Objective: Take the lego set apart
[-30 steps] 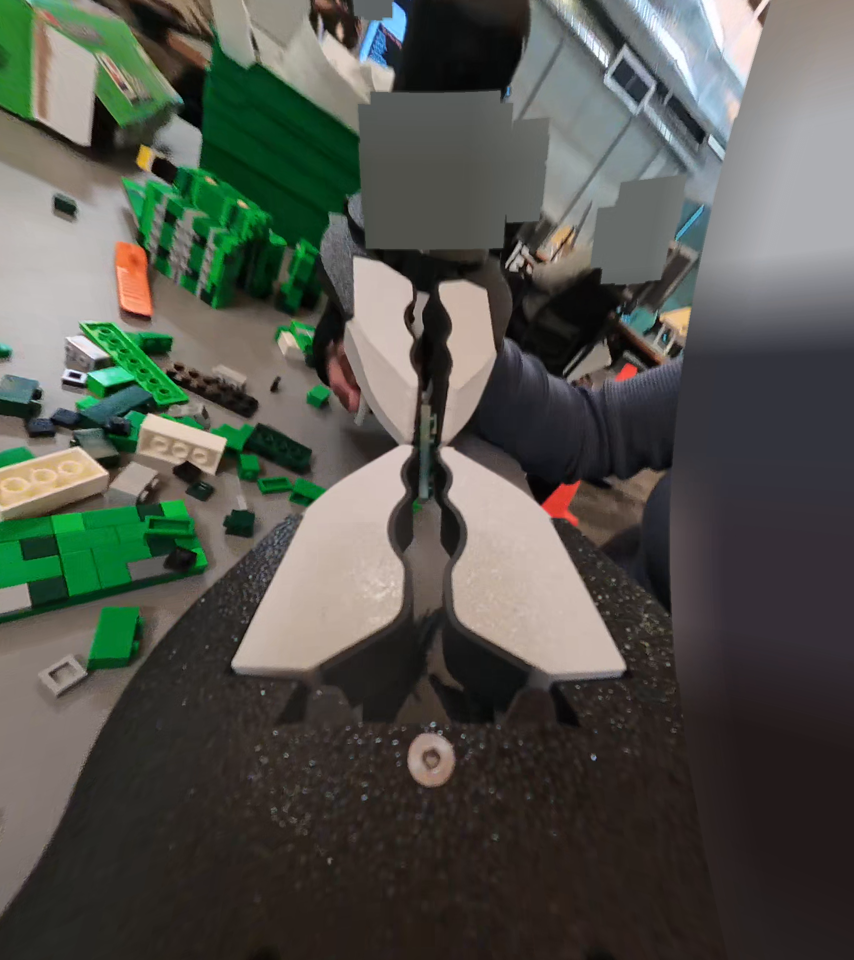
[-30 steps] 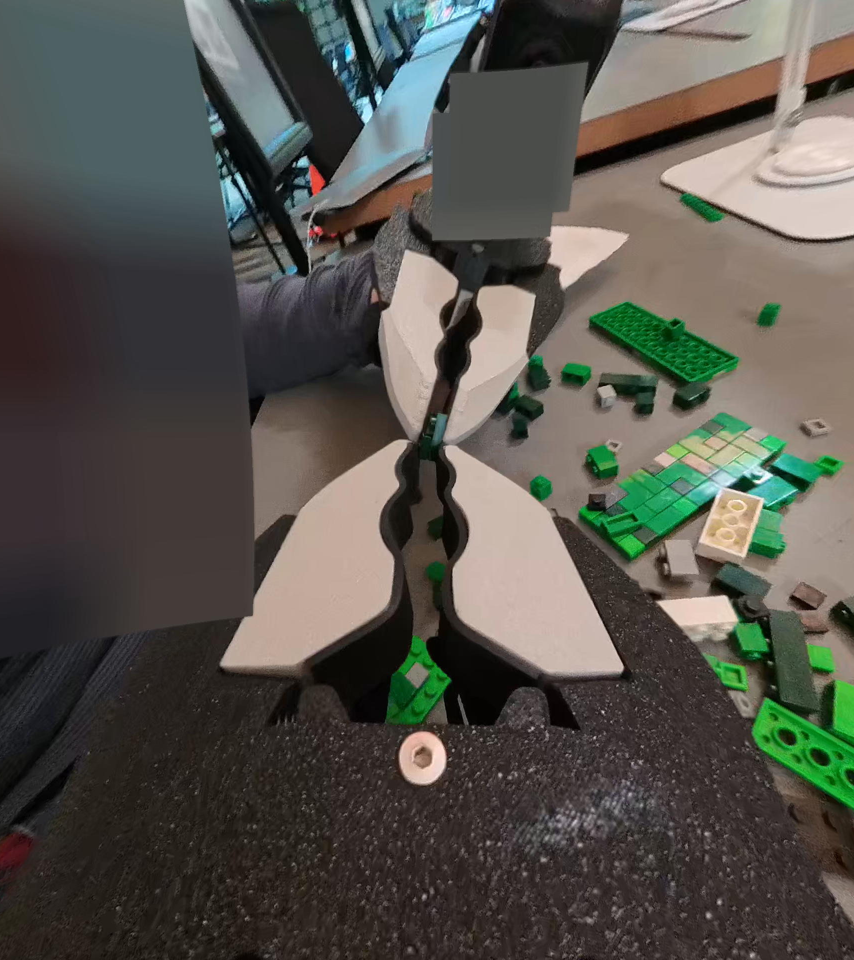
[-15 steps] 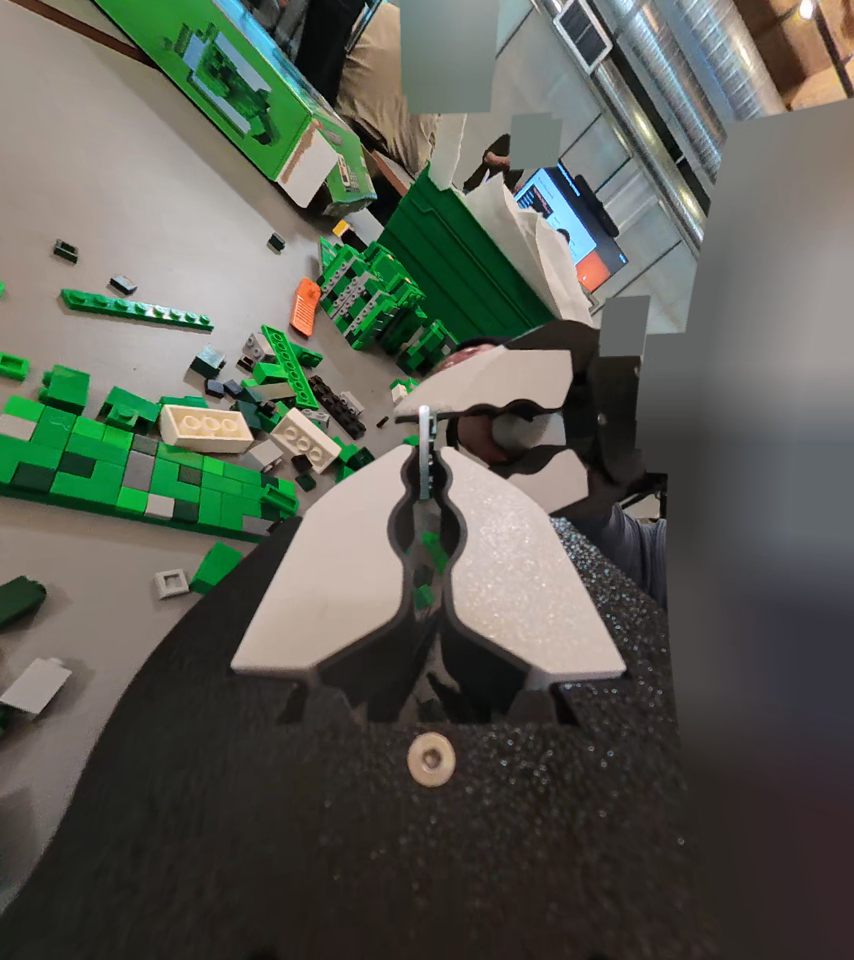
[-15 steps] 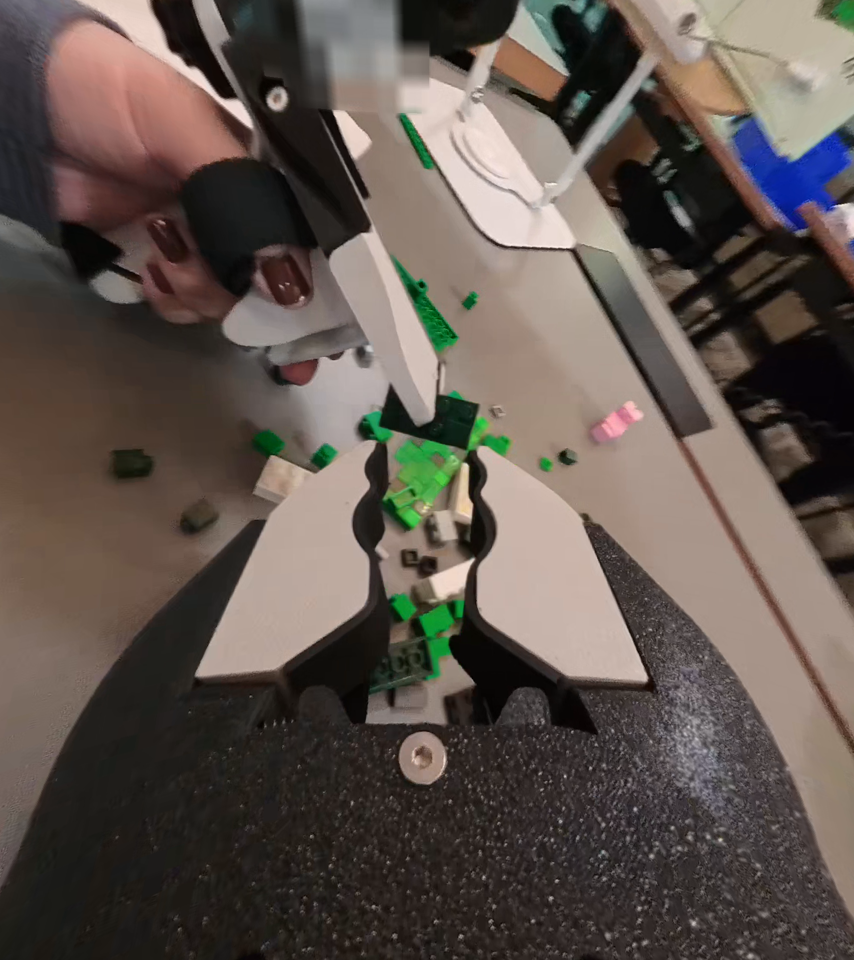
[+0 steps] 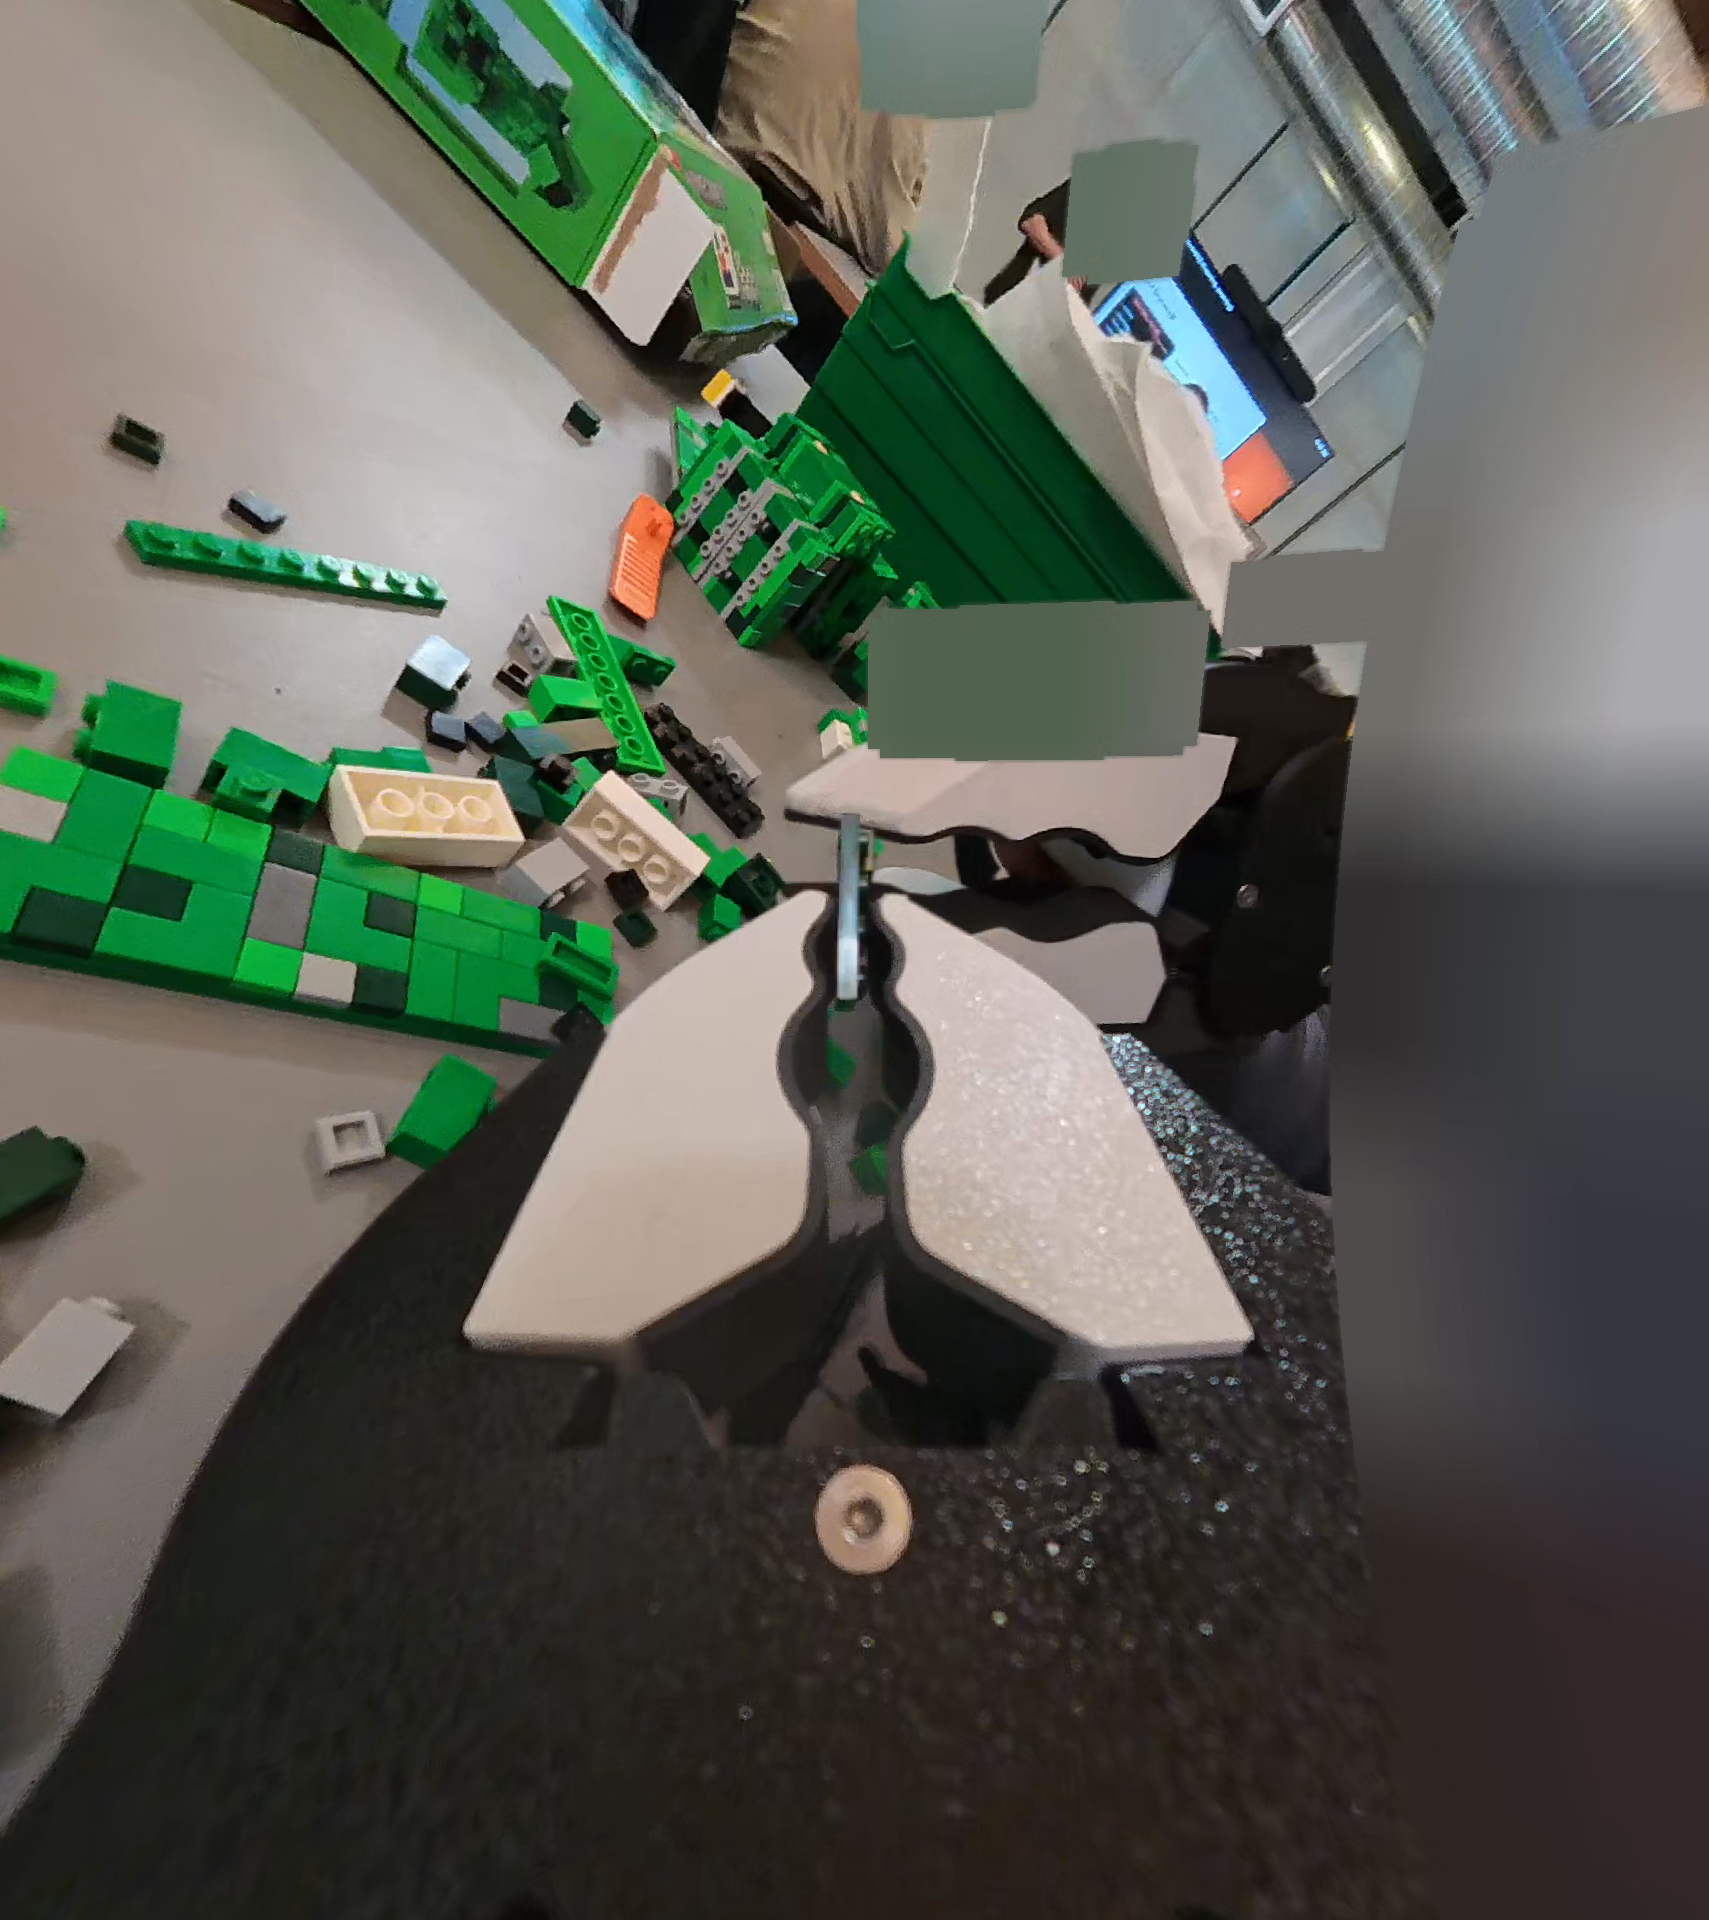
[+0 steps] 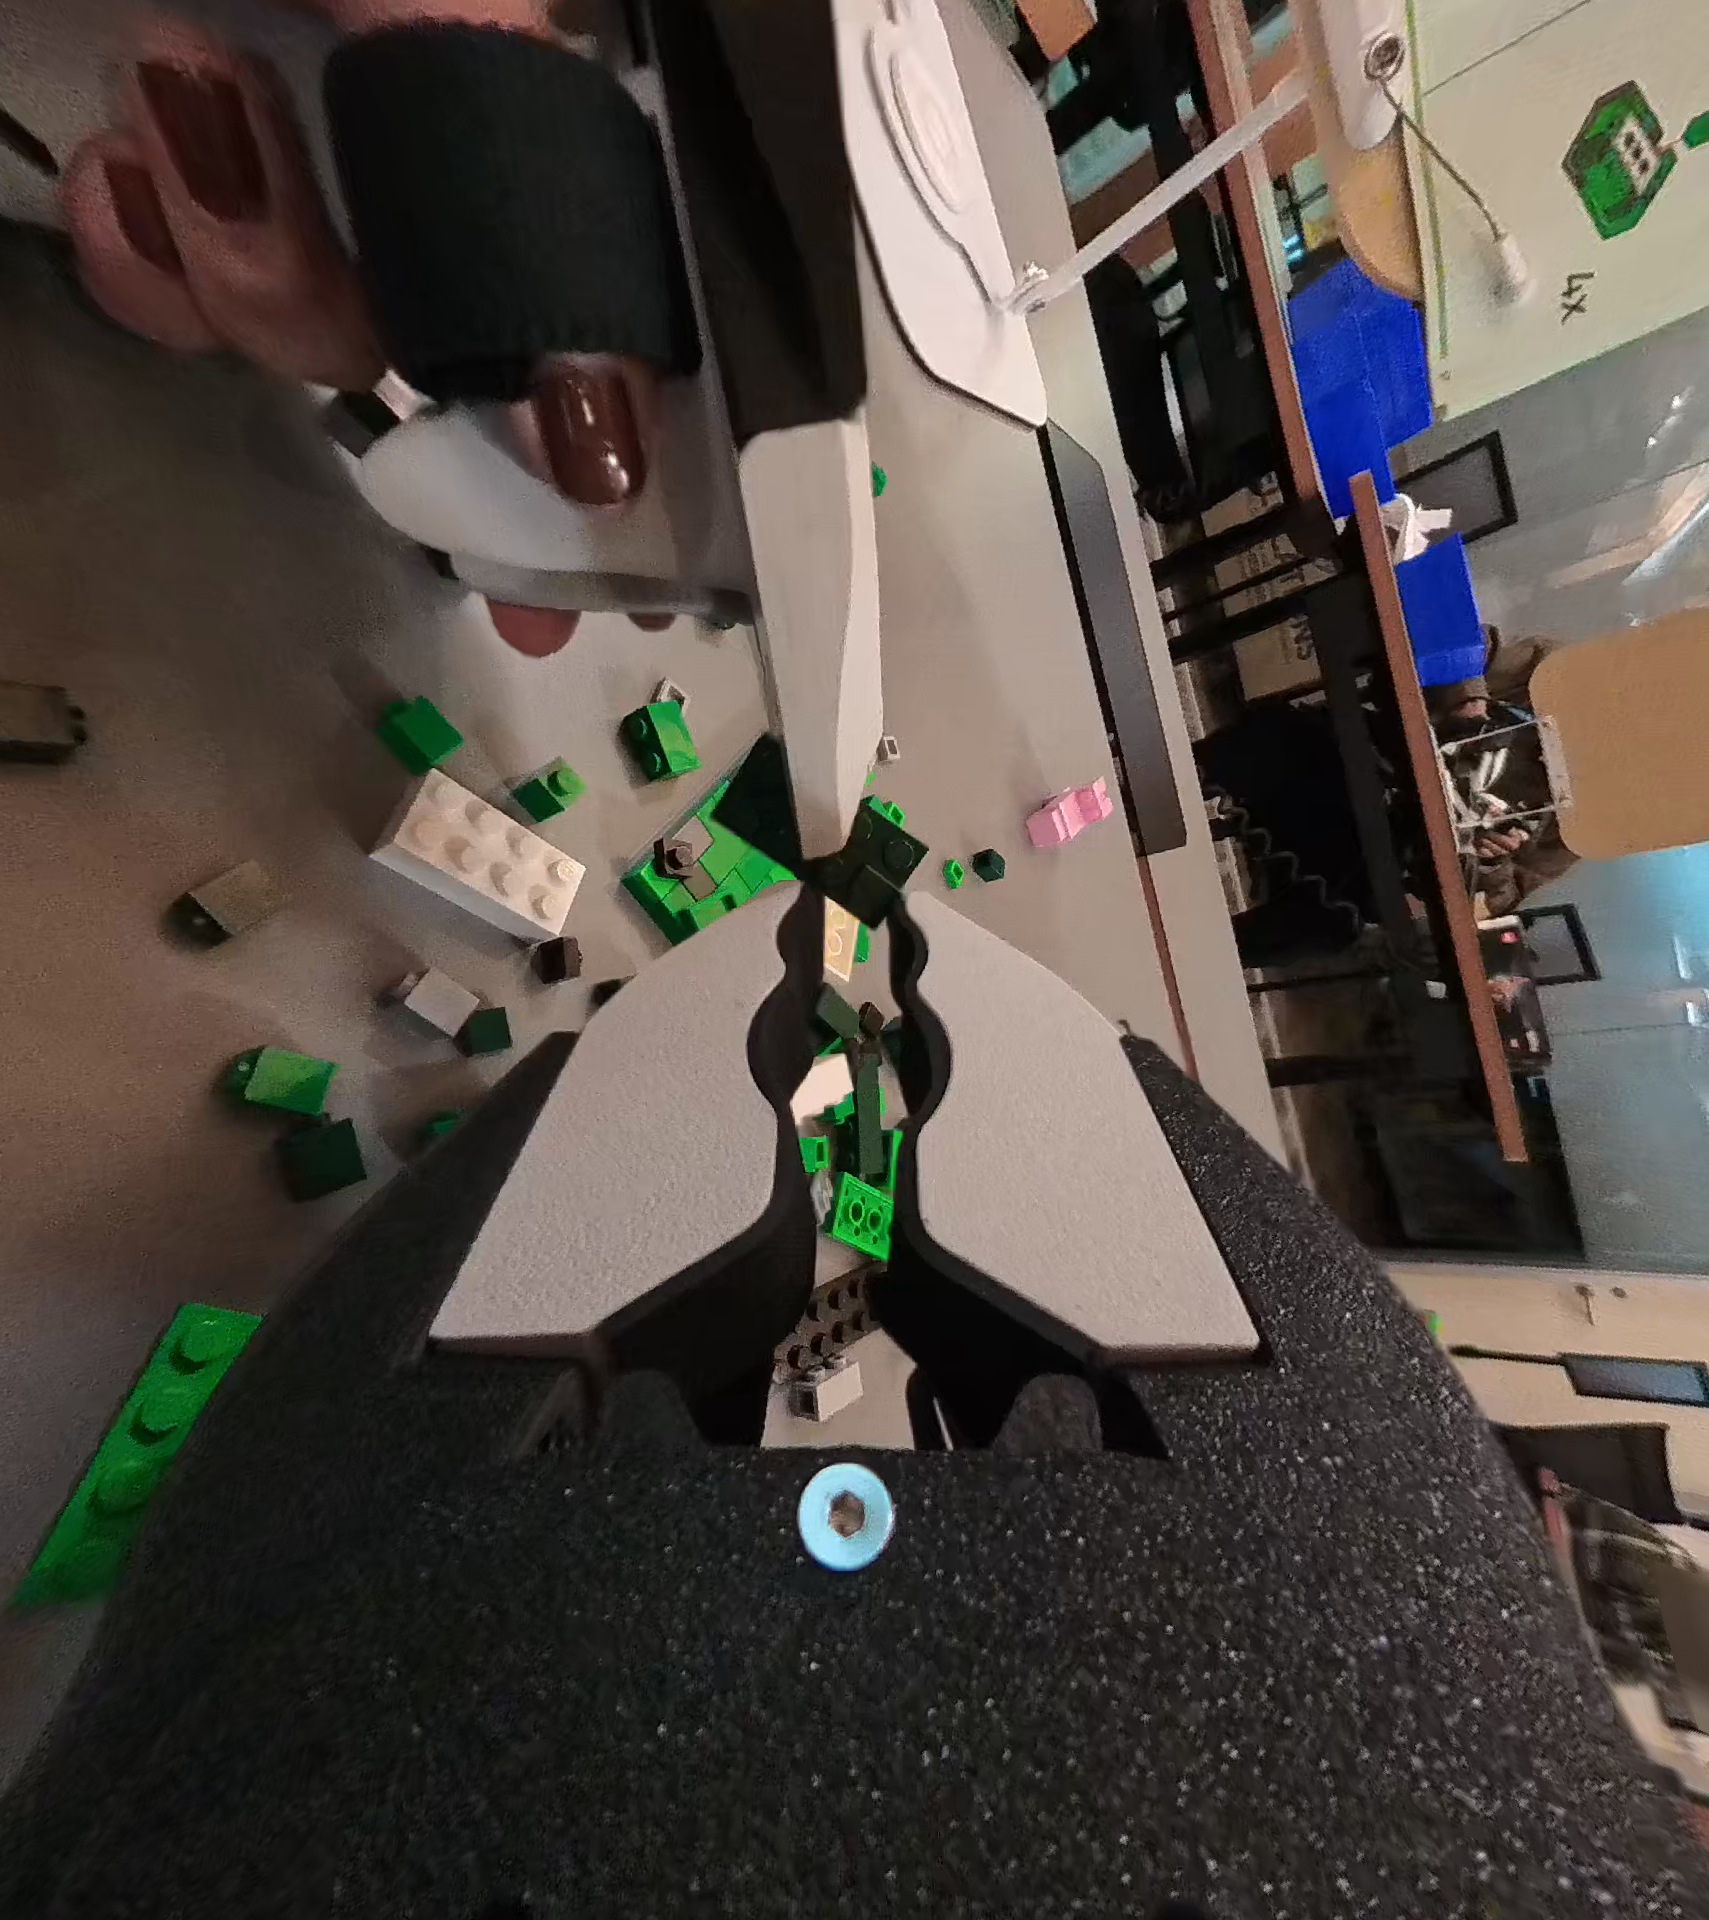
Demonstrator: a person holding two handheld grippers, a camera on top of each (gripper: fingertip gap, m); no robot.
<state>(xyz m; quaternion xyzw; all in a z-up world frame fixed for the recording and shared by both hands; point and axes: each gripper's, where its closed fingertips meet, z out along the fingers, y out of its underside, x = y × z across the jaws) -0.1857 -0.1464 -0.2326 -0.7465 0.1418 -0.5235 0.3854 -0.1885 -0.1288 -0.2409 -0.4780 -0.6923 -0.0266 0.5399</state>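
a small dark green plate (image 6: 871,862) sits in the air above the surface, pinched at the fingertips of both tools. in the left wrist view it shows edge-on as a thin pale sliver (image 5: 850,914). the left hand-held gripper (image 5: 852,914) is closed on that plate, its pale fingers nearly meeting at the tips. the right hand-held gripper (image 6: 855,899) has its fingertips closed on the same plate from the opposite side, with the wavy gap behind the tips left wide. in the right wrist view the left tool comes in from above, one long pale finger (image 6: 819,644) pointing down to the plate, and a person's hand (image 6: 393,270) with a black wrap wraps its handle.

below on the grey surface (image 5: 154,312) lies the rest of the set — a large flat panel of mixed green, dark green and grey tiles (image 5: 258,914) to the left, two cream bricks (image 5: 424,816) beside it, a long green strip (image 5: 284,566), an orange brick separator (image 5: 640,556) and a partly built green block (image 5: 777,540) just next to it. loose small pieces are scattered around these. farther back stand a green set box (image 5: 559,135) and a dark green bin (image 5: 975,488). in the right wrist view a white brick (image 6: 481,862) and a small pink piece (image 6: 1068,816) lie well apart on the surface.
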